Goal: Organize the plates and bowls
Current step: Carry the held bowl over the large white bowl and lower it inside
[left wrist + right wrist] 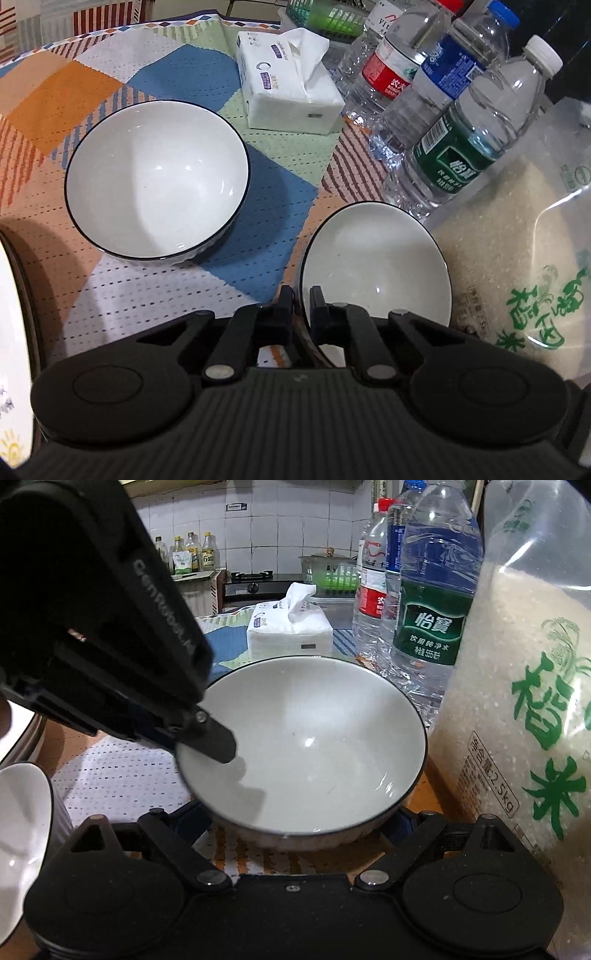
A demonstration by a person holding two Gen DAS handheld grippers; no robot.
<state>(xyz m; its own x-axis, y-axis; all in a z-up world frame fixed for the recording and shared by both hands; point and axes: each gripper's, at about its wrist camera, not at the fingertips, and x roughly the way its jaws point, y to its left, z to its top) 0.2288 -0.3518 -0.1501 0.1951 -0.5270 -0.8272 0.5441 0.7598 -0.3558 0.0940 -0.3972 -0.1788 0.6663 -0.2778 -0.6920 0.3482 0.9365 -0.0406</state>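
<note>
Right now the smaller bowl (376, 266), white inside with a thin dark rim, sits at the lower centre-right of the left wrist view, and its near left rim is pinched between the narrow fingers of the left gripper (297, 295), one finger inside the rim and one outside. In the right wrist view the same bowl (306, 746) fills the middle of the frame, with the left gripper (212, 744) reaching in from the upper left and one finger lying over the bowl's left rim. The right gripper (295, 823) is spread wide at the bottom of that frame, its arms on either side of the bowl's base; its fingertips are hidden behind the bowl, so contact cannot be told.

A second, larger bowl (157, 181) stands upright at centre left of the left wrist view, apart from the first. Part of a plate (13, 354) shows at the far left edge. Everything rests on a patchwork tablecloth (74, 96).

Just right of the held bowl stands a clear bag of rice (517, 251), close beside it. Behind, at upper right, are several water bottles (461, 147), and a tissue pack (291, 85) lies at upper centre.
</note>
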